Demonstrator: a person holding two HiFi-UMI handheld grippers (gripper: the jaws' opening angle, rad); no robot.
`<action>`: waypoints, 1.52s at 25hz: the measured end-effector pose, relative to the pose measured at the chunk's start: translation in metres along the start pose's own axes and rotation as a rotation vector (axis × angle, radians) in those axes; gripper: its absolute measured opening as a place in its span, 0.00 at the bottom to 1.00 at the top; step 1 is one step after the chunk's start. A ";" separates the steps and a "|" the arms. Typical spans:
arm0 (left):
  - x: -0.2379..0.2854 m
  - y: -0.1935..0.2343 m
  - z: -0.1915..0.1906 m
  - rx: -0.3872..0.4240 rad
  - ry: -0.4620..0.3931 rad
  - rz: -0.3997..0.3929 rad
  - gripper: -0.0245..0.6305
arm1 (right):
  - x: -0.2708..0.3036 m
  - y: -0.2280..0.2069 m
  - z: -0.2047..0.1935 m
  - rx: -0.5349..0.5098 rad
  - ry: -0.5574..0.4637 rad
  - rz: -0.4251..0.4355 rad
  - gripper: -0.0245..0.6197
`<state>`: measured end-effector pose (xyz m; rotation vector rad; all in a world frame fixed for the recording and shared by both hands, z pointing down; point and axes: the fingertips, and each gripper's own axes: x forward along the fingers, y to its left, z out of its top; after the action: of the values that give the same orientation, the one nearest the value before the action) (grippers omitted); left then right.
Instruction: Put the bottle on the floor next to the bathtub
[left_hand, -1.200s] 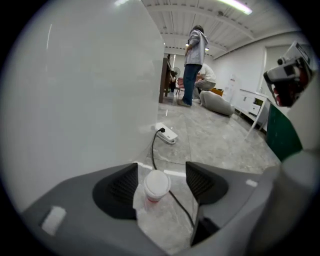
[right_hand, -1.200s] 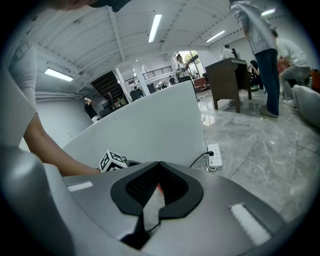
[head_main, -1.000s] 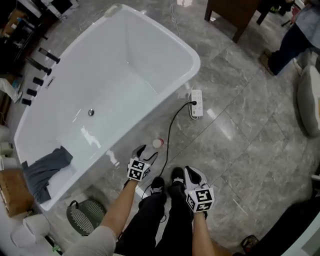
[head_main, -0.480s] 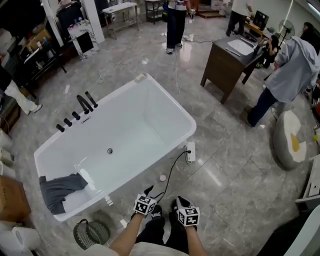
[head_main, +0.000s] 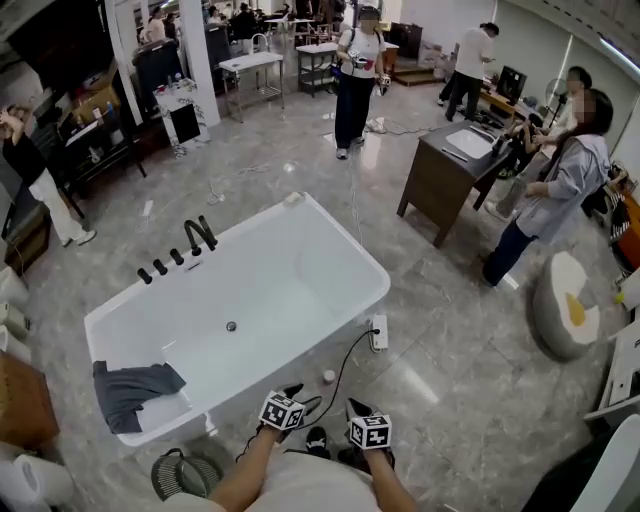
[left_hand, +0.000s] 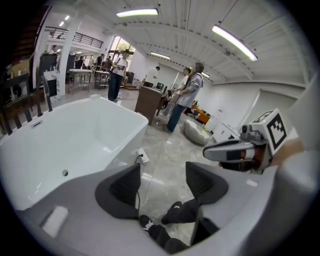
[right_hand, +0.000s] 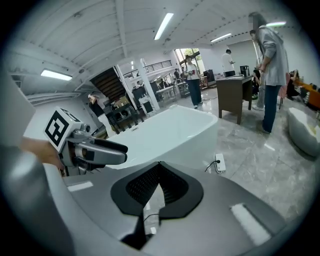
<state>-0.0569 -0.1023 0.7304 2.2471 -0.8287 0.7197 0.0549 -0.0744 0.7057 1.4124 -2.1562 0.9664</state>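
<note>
The head view looks from high above the person, forward and down over the floor (head_main: 450, 380). The bathtub (head_main: 290, 280) sits mid-frame, with the left claw (head_main: 303, 397) and right claw (head_main: 356, 409) at the near edge. The left gripper view rides low on the left claw and faces along its jaws, past the bathtub's right end toward the far desk (left_hand: 149, 97); the right claw shows at its right. The right gripper view faces much the same way, with the left claw at its left. All three views share the bathtub, the power strip (head_main: 380, 333) and the desk.
</note>
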 end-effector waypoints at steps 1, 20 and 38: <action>-0.002 0.002 0.006 0.015 -0.008 0.001 0.55 | 0.002 0.001 0.003 -0.014 0.005 0.003 0.04; -0.008 -0.008 0.002 0.024 0.000 0.000 0.55 | 0.006 0.010 -0.002 0.010 0.019 0.055 0.04; 0.003 0.006 0.000 0.004 0.035 -0.007 0.52 | 0.013 0.001 0.000 0.079 0.010 0.054 0.04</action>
<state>-0.0588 -0.1067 0.7347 2.2333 -0.8036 0.7554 0.0484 -0.0821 0.7140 1.3888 -2.1813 1.0872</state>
